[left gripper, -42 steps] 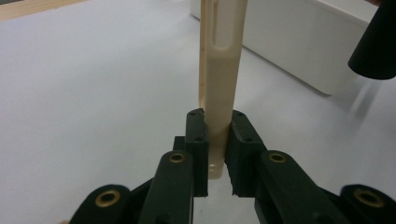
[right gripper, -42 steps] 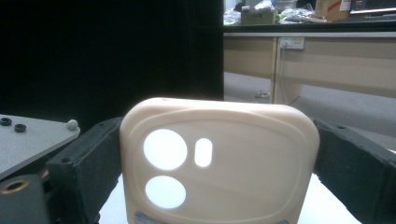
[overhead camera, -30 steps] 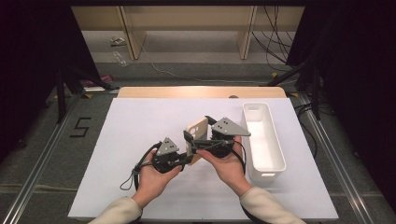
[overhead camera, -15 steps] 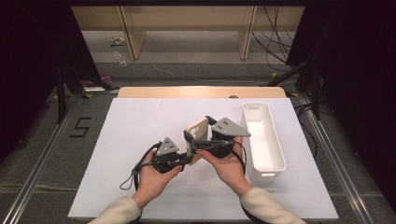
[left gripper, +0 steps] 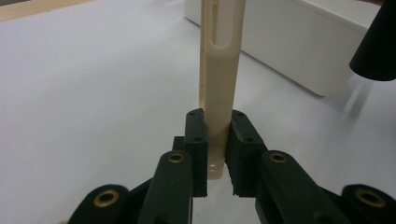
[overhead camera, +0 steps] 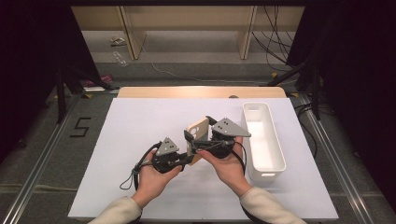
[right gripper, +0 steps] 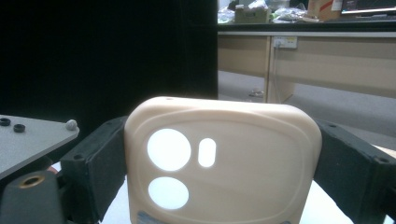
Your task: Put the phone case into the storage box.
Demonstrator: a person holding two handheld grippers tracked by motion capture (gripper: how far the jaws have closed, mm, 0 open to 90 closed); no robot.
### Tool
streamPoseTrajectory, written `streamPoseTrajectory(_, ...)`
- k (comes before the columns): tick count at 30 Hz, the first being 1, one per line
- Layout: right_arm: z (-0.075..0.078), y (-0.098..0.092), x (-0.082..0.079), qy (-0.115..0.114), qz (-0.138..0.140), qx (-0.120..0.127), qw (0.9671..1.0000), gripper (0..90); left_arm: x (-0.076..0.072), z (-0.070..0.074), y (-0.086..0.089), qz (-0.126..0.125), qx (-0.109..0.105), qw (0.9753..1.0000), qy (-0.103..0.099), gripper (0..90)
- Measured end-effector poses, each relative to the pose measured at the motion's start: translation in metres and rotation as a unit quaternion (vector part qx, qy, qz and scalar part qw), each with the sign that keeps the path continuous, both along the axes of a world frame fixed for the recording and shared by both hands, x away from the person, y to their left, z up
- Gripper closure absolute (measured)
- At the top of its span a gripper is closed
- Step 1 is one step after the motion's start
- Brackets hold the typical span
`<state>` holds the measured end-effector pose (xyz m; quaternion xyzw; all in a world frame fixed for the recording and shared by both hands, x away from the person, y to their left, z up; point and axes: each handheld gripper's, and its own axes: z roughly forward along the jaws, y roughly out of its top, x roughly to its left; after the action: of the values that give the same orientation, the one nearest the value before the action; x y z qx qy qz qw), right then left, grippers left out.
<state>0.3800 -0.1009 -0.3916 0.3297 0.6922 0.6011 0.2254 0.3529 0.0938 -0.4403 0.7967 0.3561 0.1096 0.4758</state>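
Two grippers on one cream phone case [overhead camera: 198, 135], held up over the white table [overhead camera: 116, 140] just left of the white bin [overhead camera: 264, 137]. We see the left gripper [left gripper: 215, 144] clamped on the case's thin bottom edge. The right gripper [right gripper: 219, 172] grips it across its width, jaws pressed to both sides, camera cutouts facing us.

A lab: black curtains [overhead camera: 42, 56], floor cables [overhead camera: 275, 32], benches [right gripper: 303, 56].
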Motion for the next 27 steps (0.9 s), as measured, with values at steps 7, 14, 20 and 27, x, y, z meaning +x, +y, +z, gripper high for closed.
streamPoseTrajectory(7, 0.003, -0.002, -0.001, -0.009, -0.011, 0.003, 0.9999, 11.9, 0.001, 0.002, 0.000, -0.019, 0.010, 0.9997, -0.015, 73.2)
streamPoseTrajectory(14, 0.011, -0.013, 0.003, -0.016, -0.026, 0.011, 0.9995, 11.9, 0.001, 0.007, 0.004, -0.038, 0.005, 0.9989, -0.026, 28.2)
streamPoseTrajectory(20, 0.016, -0.019, 0.005, -0.018, -0.033, 0.017, 0.9991, 11.9, -0.001, 0.011, 0.013, -0.050, -0.002, 0.9981, -0.035, 13.4)
streamPoseTrajectory(27, 0.021, -0.025, 0.006, -0.023, -0.041, 0.019, 0.9987, 11.9, -0.005, 0.014, 0.025, -0.055, -0.004, 0.9973, -0.048, 3.0)
